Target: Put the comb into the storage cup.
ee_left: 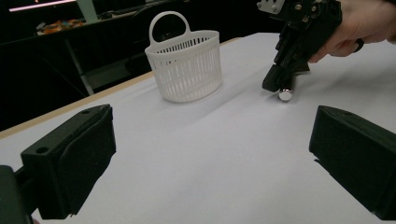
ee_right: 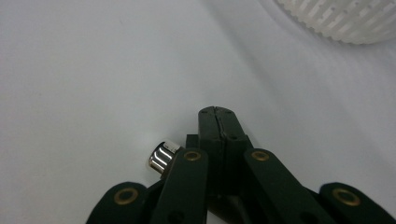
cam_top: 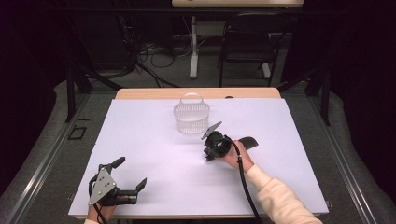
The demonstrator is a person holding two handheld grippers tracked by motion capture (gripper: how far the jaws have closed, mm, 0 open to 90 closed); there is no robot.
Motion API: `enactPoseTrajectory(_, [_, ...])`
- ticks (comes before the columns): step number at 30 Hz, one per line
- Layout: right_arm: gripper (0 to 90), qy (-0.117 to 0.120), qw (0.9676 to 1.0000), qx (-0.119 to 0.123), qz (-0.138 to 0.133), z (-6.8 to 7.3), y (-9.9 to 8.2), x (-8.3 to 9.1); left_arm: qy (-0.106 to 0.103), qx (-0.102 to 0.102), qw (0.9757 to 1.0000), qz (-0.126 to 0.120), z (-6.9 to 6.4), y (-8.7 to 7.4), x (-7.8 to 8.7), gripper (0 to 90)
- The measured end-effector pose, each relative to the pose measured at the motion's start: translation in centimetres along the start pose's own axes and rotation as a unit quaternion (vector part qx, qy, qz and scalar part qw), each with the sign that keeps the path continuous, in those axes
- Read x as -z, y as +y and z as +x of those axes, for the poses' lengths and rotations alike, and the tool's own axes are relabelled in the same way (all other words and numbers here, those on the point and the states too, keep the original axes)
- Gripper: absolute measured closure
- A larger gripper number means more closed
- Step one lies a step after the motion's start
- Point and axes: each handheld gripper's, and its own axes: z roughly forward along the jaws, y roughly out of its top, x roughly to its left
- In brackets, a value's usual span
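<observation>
1. Right tool (cam_top: 208, 156) tipped down onto tabletop (cam_top: 154, 140), jaws pressed together, empty.
2. Left tool (cam_top: 133, 172) near front edge, jaws spread wide.
3. Small shiny cylinder (ee_right: 162, 156) beside right tool's tip, partly hidden; identity unclear.
4. White basket (cam_top: 191, 117) just beyond.

One white basket (cam_top: 191, 117), one metal cylinder (ee_left: 285, 94), two grippers.

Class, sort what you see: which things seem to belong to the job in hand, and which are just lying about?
Likely in the job: right gripper, jaws shut, tip down beside the small metal cylinder; white basket close by.

Just about: left gripper, open and holding nothing, at the near table edge; black chair and floor cables behind the table.
</observation>
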Motion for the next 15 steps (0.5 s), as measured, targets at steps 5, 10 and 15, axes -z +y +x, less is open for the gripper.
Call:
enactPoseTrajectory(5, [90.0, 0.001, 1.0, 0.001, 0.001, 0.27, -0.3, 0.48, 0.0, 0.0, 1.0, 0.0, -0.01, 0.0, -0.01, 0.6])
enactPoseTrajectory(10, [90.0, 0.003, 1.0, 0.004, 0.004, 0.39, -0.68, 0.62, 0.0, 0.0, 1.0, 0.0, -0.03, 0.01, 0.0, 0.6])
enactPoseTrajectory(15, [90.0, 0.005, 1.0, 0.002, 0.004, 0.52, -0.92, 1.02, 0.0, 0.0, 1.0, 0.0, 0.01, 0.0, 0.01, 0.6])
